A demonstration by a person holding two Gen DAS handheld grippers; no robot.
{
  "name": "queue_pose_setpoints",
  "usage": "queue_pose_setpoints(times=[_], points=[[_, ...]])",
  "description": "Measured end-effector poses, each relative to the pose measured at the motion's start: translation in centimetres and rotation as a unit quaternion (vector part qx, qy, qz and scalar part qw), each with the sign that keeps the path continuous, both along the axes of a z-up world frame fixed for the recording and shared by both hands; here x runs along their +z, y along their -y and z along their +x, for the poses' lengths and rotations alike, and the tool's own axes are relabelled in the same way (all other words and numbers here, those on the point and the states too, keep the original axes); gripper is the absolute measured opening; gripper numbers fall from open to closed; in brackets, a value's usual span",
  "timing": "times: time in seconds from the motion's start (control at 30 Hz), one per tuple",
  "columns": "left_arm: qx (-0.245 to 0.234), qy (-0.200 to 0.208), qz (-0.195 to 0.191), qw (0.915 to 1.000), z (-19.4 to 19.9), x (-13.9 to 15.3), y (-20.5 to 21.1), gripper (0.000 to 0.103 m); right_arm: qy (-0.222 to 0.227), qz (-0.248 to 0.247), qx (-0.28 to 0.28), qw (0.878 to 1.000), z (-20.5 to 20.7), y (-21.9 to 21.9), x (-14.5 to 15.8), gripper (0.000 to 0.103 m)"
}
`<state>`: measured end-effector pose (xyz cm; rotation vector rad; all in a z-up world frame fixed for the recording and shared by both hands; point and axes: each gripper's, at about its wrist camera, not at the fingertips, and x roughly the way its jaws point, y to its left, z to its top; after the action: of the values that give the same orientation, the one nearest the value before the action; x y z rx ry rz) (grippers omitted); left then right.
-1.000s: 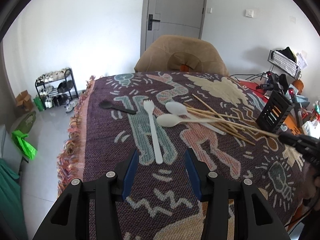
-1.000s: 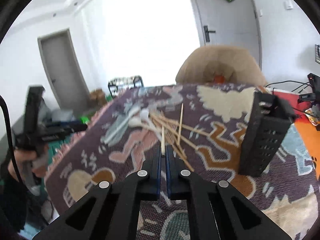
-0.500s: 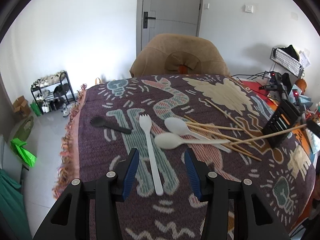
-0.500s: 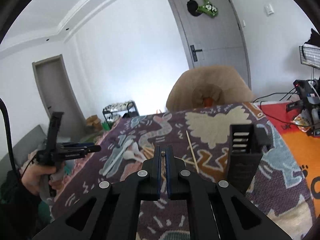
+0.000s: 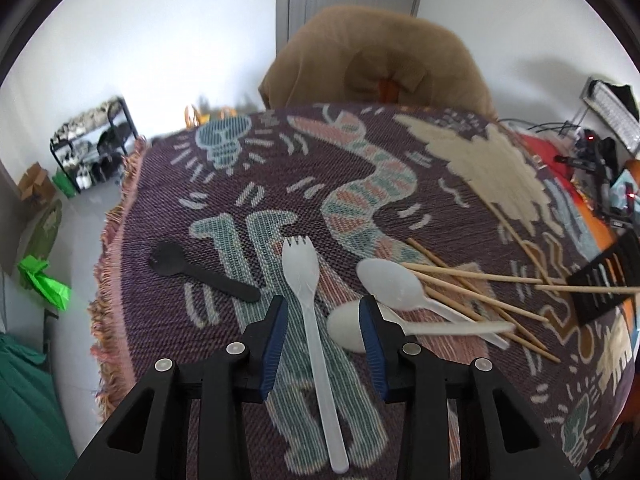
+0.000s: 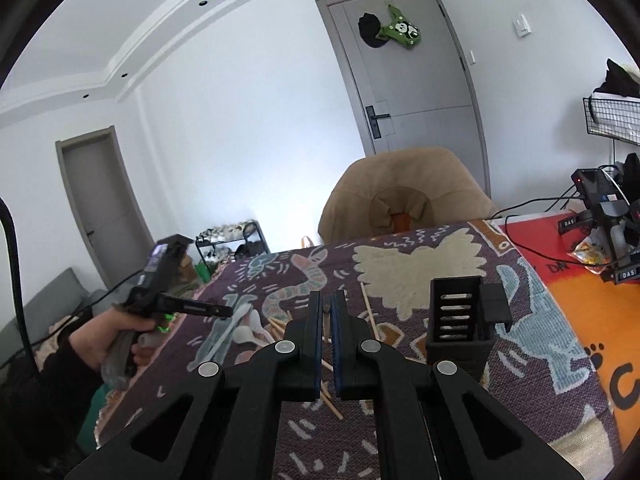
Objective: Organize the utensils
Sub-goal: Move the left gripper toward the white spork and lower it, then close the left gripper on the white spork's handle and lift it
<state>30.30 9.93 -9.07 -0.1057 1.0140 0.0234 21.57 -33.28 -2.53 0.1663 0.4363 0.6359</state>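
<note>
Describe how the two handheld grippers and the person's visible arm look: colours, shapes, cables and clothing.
Both the left gripper and the right gripper are matte black angular frames with silver round screws and ridged blue pads inside the fingers. A black cable loops past the left side. The person's hand emerges from a dark sleeve.

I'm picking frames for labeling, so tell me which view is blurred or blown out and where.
Left wrist view: chair and far blanket edge smeared, white fork near the left gripper fairly sharp. Right wrist view: crisp overall, bright glare on the wall above the shoe rack; heavy fisheye bending in both.
</note>
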Motion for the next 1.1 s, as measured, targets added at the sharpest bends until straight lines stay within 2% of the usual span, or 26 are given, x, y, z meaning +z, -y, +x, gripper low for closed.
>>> queue_pose_setpoints(times=[0.23,0.33,0.43,0.6,0.7,0.87,1.1], points=[[0.02,-0.077,0.004,0.9968,3.3,-2.8,-1.0,0.038,-0.001,0.001,0.004,1.0,-0.1,0.4,-0.2,0.006],[0.023,-0.099,0.005,0.9948,3.7,-3.6,-1.1,0.038,-0.008,0.006,0.005,1.0,0.0,0.6,-0.5,0.006],[0.017,-0.11,0.023,0.9935,3.9,-3.8,-0.7,0.036,-0.013,0.011,0.002,1.0,-0.1,1.0,-0.8,0.006],[0.008,-0.135,0.031,0.9904,4.6,-3.7,-0.4,0.018,-0.011,0.022,-0.004,1.0,-1.0,2.1,-0.7,0.006],[-0.002,-0.144,0.043,0.9887,4.5,-3.6,0.0,0.018,-0.011,0.027,-0.009,1.0,-1.6,2.7,-0.6,0.006],[0.002,-0.118,0.032,0.9925,3.4,-1.8,0.1,0.017,-0.011,0.031,-0.014,0.999,-2.1,3.5,-0.6,0.006],[-0.005,-0.049,0.016,0.9987,0.9,2.4,1.2,0.016,0.002,0.034,-0.02,0.999,-2.9,3.9,0.3,0.006]])
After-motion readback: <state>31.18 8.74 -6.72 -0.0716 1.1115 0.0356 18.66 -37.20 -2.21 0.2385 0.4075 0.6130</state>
